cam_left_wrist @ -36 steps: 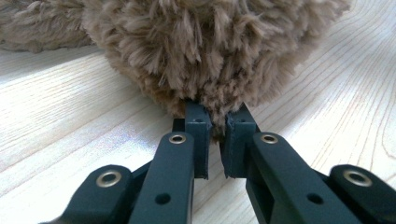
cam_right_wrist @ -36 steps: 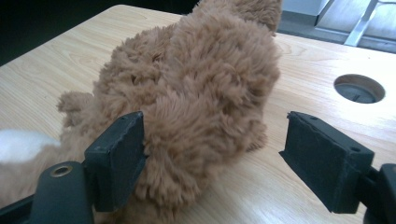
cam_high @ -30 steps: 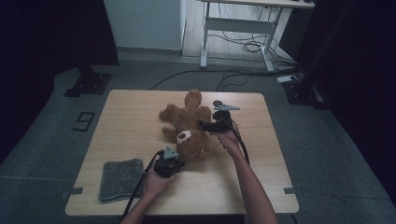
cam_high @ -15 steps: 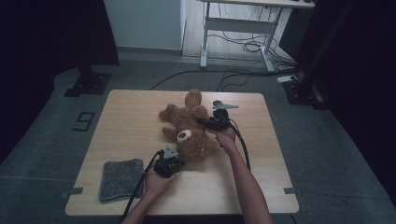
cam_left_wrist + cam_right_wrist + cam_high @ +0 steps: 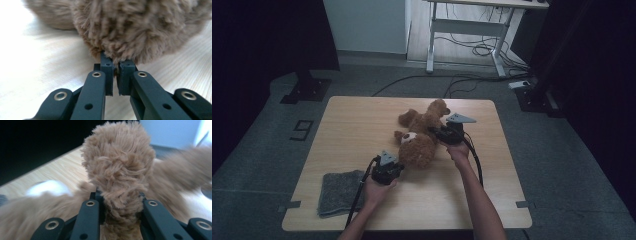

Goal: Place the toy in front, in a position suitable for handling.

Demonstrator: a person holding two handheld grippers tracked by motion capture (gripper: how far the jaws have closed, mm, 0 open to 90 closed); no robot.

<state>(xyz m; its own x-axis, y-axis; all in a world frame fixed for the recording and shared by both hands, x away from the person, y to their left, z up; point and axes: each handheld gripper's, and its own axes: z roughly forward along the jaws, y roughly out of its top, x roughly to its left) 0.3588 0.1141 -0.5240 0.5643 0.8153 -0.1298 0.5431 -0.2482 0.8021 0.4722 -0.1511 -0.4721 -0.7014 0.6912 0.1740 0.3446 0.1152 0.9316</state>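
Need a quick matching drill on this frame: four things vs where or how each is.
Things:
1. left claw
2. right claw
3. grey cloth
4. teddy bear

States:
A. lies flat at the table's near left corner
B. shut on a fuzzy limb that stands up between its jaws
C. lies mid-table, gripped from two sides
D. pinches a bit of fur at the bear's edge

Pairs: 1-D, 2-B, 3-A, 4-C

The teddy bear (image 5: 419,137) is shaggy mid-brown with a pale cream muzzle. The counter (image 5: 357,130) is light wood with fine straight grain. At its seven o'clock corner lies a dark grey cloth (image 5: 337,197). Both tools are black, the left tool (image 5: 394,170) and right tool (image 5: 439,134) each topped by a grey plate.
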